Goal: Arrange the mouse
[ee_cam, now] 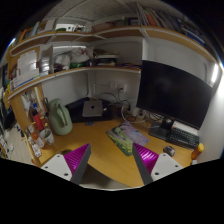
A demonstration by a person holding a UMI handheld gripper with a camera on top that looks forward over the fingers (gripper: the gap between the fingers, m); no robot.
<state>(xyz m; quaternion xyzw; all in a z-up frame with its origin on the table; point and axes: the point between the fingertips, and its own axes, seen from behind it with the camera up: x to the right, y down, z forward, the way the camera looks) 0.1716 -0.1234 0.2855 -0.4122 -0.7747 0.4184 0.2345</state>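
Gripper view, taken from well above a wooden desk; the monitor serves as landmark. Far left of the monitor: a cluttered shelf unit with books and papers, too small to read. Nearer, still left of the monitor: a pale green rounded thing standing on the desk, perhaps a bag or jug, cannot tell which. Just left of the monitor, against the wall: a small grey device with cables, identity unclear. Below the monitor's left corner: a patterned item lying flat. Beneath the monitor: a dark keyboard, set where hands would reach it. Below the monitor's right side, near the desk edge: a small dark lump, likely the mouse, apart from the keyboard. Right of that, a red-and-yellow object, partly cut off. Gripper spread wide, nothing between the purple pads, held high and clear of everything, probably to survey before going down to the mouse, which lies beyond the right finger.
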